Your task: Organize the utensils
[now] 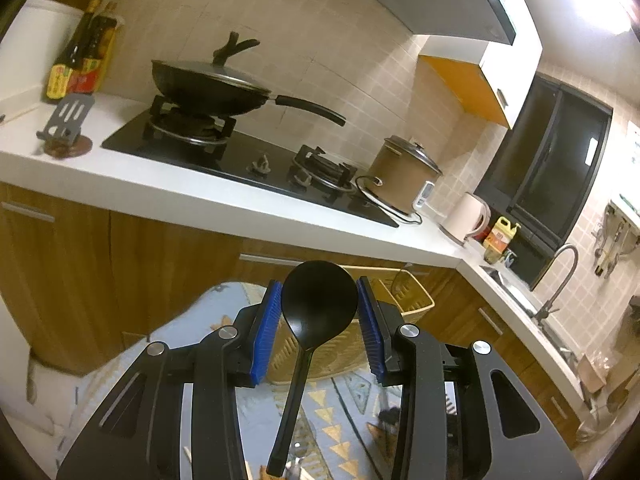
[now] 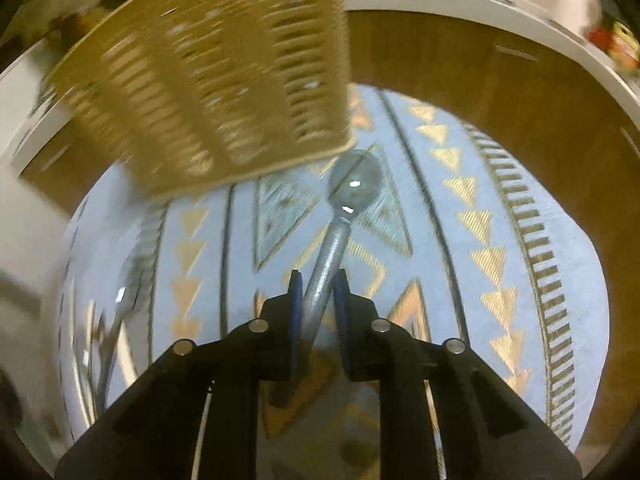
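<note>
Spoons fill both sets of tongs over a small tabletop (image 2: 460, 280) draped in a pale blue cloth with gold triangles. The left tongs (image 1: 319, 312) carry a black plastic ladle (image 1: 316, 308), its round bowl wedged between the two blue pads (image 1: 266, 332), both pads seeming to touch its sides, and its long handle hanging back down toward the camera; the bowl sits up in the air in front of a tan slotted basket (image 1: 412, 300) that stands on the cloth. The right tongs (image 2: 318, 284) point steeply down at the cloth and are nearly closed around the handle of a metal spoon (image 2: 340, 224), which runs up between the narrow blue pads with its shiny bowl lying just beside the basket's lower edge. The picture is blurred, so I cannot tell whether the pads actually pinch the handle. More metal cutlery (image 2: 116, 320) lies at the left edge of the cloth, too smeared to sort out. Behind it all runs a white kitchen counter (image 1: 248, 204) over wooden cabinet doors, with a lidded black wok (image 1: 216, 84) on a gas hob, a rice cooker (image 1: 404, 172) and a white kettle (image 1: 468, 216) further along toward the sink.
</note>
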{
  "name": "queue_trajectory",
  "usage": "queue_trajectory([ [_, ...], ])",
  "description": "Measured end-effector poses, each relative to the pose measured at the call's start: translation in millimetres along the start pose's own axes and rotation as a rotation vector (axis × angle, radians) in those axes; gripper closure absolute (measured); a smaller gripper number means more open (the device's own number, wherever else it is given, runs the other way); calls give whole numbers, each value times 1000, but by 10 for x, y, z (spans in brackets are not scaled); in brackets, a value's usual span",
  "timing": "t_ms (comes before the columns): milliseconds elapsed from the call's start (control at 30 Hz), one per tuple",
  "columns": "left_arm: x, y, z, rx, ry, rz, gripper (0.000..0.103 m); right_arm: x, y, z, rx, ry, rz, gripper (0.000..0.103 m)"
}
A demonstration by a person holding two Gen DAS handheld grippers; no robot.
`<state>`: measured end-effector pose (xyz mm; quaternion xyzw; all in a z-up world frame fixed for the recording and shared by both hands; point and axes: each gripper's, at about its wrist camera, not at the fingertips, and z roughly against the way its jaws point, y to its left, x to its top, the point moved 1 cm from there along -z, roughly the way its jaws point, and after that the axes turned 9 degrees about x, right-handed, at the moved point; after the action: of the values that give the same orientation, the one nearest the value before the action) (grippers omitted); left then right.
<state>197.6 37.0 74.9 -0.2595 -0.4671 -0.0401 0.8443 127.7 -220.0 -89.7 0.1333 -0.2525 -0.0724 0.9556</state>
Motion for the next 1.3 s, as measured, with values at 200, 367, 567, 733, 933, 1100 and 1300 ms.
queue_trajectory([
  [200,-38,-56,6,-6,5,-18,67,-440,157,166,115,112,225,91],
  [367,-47,-108,-12,-7,16,-30,67,-406,97,182,165,170,158,87],
  [567,-62,-169,-3,2,22,-67,67,208,129,91,155,154,75,57],
  [733,-68,-134,-8,8,28,-71,67,461,172,-138,114,227,52,57],
  [933,-82,-21,-54,-1,42,-35,67,484,491,-253,-66,232,222,74],
  [1100,-95,-5,-95,-7,54,-27,67,475,529,-181,28,199,205,74],
  [1300,-79,-42,-64,-4,50,-44,67,380,375,481,178,30,207,74],
])
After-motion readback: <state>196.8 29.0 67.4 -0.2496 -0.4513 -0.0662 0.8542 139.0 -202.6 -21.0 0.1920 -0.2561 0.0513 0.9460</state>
